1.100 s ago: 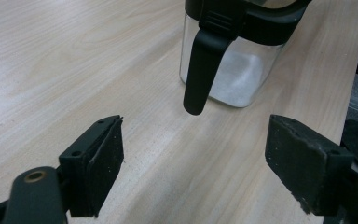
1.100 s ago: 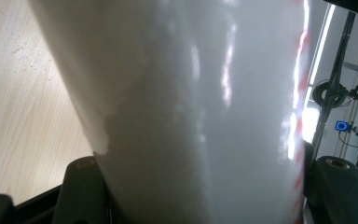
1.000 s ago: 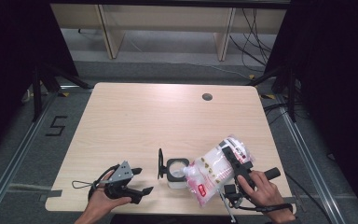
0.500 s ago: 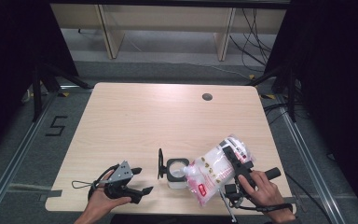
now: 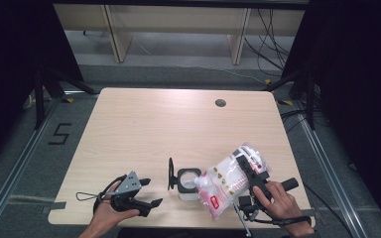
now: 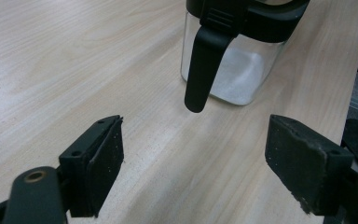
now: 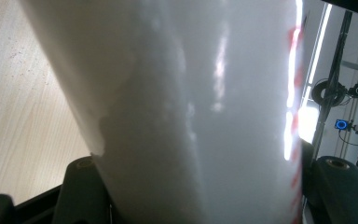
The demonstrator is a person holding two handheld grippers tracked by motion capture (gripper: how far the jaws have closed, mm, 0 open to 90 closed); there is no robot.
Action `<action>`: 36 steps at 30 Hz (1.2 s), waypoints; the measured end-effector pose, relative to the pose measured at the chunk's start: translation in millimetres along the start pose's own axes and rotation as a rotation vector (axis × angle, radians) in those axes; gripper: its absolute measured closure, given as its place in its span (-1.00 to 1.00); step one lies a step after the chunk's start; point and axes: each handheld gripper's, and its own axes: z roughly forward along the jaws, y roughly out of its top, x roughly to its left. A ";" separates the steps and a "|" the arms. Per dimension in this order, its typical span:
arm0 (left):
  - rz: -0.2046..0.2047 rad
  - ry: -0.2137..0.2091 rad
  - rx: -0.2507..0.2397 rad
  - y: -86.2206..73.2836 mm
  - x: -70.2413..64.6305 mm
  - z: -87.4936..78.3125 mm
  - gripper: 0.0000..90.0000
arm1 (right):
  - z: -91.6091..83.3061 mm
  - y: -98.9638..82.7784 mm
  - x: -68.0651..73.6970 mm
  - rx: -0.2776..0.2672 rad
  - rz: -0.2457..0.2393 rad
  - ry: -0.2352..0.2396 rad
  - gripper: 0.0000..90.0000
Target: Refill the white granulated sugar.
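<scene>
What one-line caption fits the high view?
Right gripper tips a bag of white powder into an open jar while the left gripper rests open beside it.

A recording lab or test room, not a home or a kitchen.

A plain wooden desk [image 5: 144, 134] with a cable hole [image 5: 221, 103] stands alone on a grey floor, with black curtains [image 5: 357, 74] on both sides. Metal rails [image 5: 15, 163] run along the floor, and a taped number "5" [image 5: 59, 134] marks the floor at the left. Loose cables [image 5: 268, 44] lie behind, under light wooden shelving [image 5: 178, 20]. In the right gripper view, a tripod with equipment and a blue light [image 7: 341, 124] stands in the background.
</scene>
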 end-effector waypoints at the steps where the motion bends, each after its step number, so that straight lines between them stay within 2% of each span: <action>1: -0.008 -0.008 -0.001 0.4 0.3 0.4 -0.58 | 0.0 0.1 0.0 -0.003 0.000 -0.004 -0.12; 2: 0.014 0.001 0.018 0.7 1.8 -0.5 -0.58 | 0.6 0.2 -2.4 -0.022 -0.034 -0.021 -0.12; 3: 0.014 0.001 0.018 0.7 1.8 -0.5 -0.58 | 0.7 0.3 -2.6 -0.022 -0.038 -0.020 -0.12; 4: -0.006 -0.002 -0.005 -0.6 -0.8 1.0 -0.58 | 0.7 0.4 -2.5 -0.022 -0.037 -0.021 -0.12; 5: 0.002 -0.002 0.003 -0.6 -0.2 0.2 -0.58 | 0.5 0.7 -2.6 -0.018 -0.037 -0.017 -0.12; 6: -0.011 0.002 -0.008 -0.4 -0.8 0.8 -0.58 | 0.5 0.7 -2.4 -0.021 -0.035 -0.017 -0.12; 8: 0.012 -0.001 0.025 0.5 2.1 -1.2 -0.58 | 0.9 0.9 -2.2 -0.022 -0.041 -0.015 -0.12; 9: -0.037 0.002 -0.009 -0.8 -2.0 1.1 -0.58 | 1.1 0.9 -2.3 -0.020 -0.040 -0.015 -0.12; 11: -0.026 0.005 0.003 -0.9 -1.9 0.1 -0.58 | 0.8 0.9 -2.5 -0.016 -0.041 -0.016 -0.12; 12: -0.024 0.006 -0.008 -0.9 -1.4 0.6 -0.58 | 1.1 0.6 -2.5 -0.023 -0.039 -0.014 -0.12; 13: -0.027 -0.001 0.005 0.1 -0.7 -0.2 -0.58 | 1.1 0.7 -2.5 -0.023 -0.039 -0.014 -0.12; 14: -0.012 0.005 0.014 0.0 0.4 -0.7 -0.58 | 0.7 0.9 -2.6 -0.018 -0.040 -0.014 -0.12; 16: -0.026 0.009 0.005 -0.7 -1.8 -0.3 -0.58 | 1.3 0.7 -2.6 -0.023 -0.037 -0.013 -0.12; 18: -0.018 0.003 -0.001 -0.5 -0.6 -0.1 -0.58 | 1.2 0.5 -2.6 -0.023 -0.036 -0.013 -0.12; 19: -0.026 0.000 0.003 0.0 -0.6 -0.3 -0.58 | 1.0 0.3 -0.1 -0.011 -0.002 -0.002 -0.12; 20: -0.033 0.001 0.004 -0.2 -1.0 -0.1 -0.58 | 1.2 0.2 -0.2 -0.012 -0.001 -0.001 -0.12; 21: -0.033 0.001 0.004 -0.2 -1.0 -0.1 -0.58 | 0.9 0.3 -3.0 -0.011 -0.031 -0.009 -0.12; 24: -0.027 0.005 -0.001 -0.6 -1.0 -0.2 -0.58 | -0.4 -0.1 -2.0 0.007 -0.009 0.002 -0.12; 25: -0.009 0.011 0.028 -0.2 1.3 -1.7 -0.58 | -0.5 -0.1 -2.0 0.007 -0.009 0.001 -0.12; 26: -0.014 0.009 0.022 -0.3 0.7 -1.3 -0.58 | 0.6 0.1 -3.4 -0.012 -0.031 -0.012 -0.12; 27: -0.028 0.006 -0.001 -0.7 -1.4 -0.1 -0.58 | 0.6 0.2 -3.5 -0.012 -0.031 -0.013 -0.12; 29: -0.014 0.002 -0.008 -1.0 -0.6 0.0 -0.58 | 1.0 0.2 -3.3 -0.018 -0.028 -0.019 -0.12; 30: -0.016 0.019 0.026 -0.8 0.6 -2.1 -0.58 | 1.3 0.1 -3.2 -0.023 -0.027 -0.019 -0.12; 31: -0.040 0.006 0.001 -0.8 -1.1 -0.6 -0.58 | 1.2 0.3 -3.3 -0.022 -0.028 -0.019 -0.12; 33: -0.028 0.007 0.013 -0.7 -0.1 -1.1 -0.58 | 1.3 0.3 -3.3 -0.022 -0.027 -0.019 -0.12; 35: -0.014 0.003 -0.004 -0.7 -0.6 -0.1 -0.58 | 1.2 0.1 -3.4 -0.022 -0.028 -0.020 -0.12; 36: -0.007 0.014 0.020 -0.3 0.8 -1.5 -0.58 | 0.9 0.1 -3.5 -0.019 -0.030 -0.020 -0.12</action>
